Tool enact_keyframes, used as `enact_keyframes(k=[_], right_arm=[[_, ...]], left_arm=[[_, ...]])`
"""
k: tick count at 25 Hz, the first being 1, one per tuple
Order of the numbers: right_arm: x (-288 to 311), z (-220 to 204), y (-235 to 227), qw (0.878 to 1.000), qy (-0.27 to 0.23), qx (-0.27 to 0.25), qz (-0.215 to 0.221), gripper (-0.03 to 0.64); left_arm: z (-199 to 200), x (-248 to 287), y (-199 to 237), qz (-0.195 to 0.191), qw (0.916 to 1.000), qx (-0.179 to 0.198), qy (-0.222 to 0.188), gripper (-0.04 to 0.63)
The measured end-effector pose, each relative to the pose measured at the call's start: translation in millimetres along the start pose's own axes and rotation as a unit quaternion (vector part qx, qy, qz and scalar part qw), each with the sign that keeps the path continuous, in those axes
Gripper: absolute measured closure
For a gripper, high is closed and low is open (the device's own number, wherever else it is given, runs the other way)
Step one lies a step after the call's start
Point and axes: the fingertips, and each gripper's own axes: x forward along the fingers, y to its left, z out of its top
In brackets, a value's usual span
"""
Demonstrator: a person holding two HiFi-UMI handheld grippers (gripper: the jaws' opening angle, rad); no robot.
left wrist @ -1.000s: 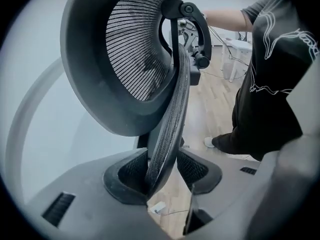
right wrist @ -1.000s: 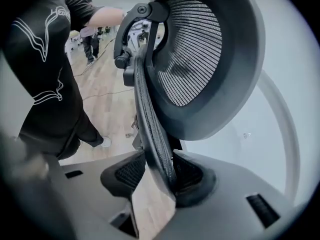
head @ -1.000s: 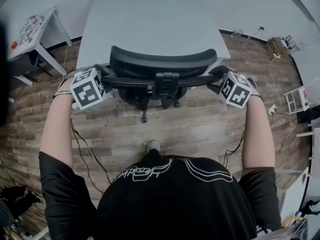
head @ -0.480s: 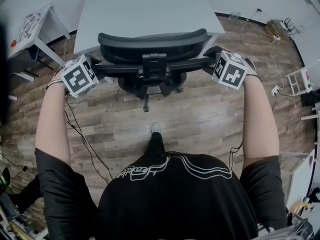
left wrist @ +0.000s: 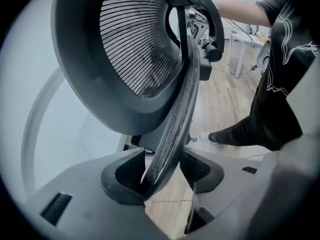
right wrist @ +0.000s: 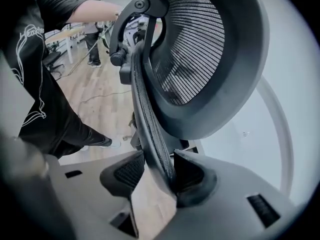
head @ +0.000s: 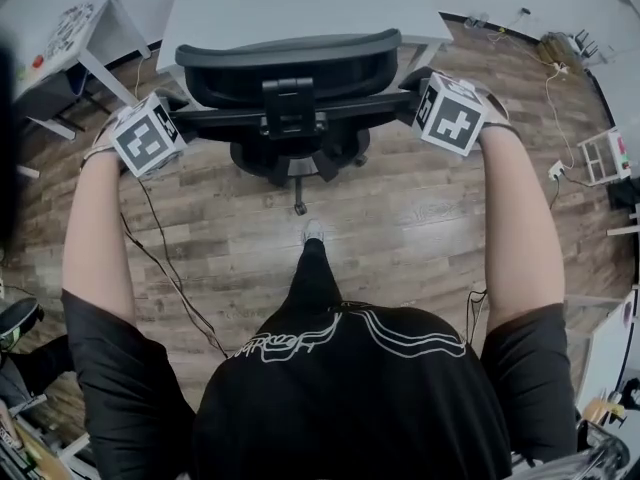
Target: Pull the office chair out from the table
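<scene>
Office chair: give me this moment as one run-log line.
step: chair pull-out | office chair: at table near edge | left gripper: jaws just opening, backrest rim between | right gripper: gripping backrest rim

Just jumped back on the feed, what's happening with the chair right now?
A person stands behind the office chair with a claw on each side edge of its backrest. The left claw straddles one edge, its jaws having just been opening; the right claw clamps the other. The chair stands at the white table's near edge.
</scene>
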Motion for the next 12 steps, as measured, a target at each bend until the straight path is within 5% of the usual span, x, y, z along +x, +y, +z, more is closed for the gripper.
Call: enact_keyframes(k=[12], right_arm=[[-23.3,19.5,85.9,1.0,-0.004,-0.01,-0.02,0.41]], left_arm=[[-52.1,-26.5,-78.9,0.051,0.9986,0.005,0.015,0.387]])
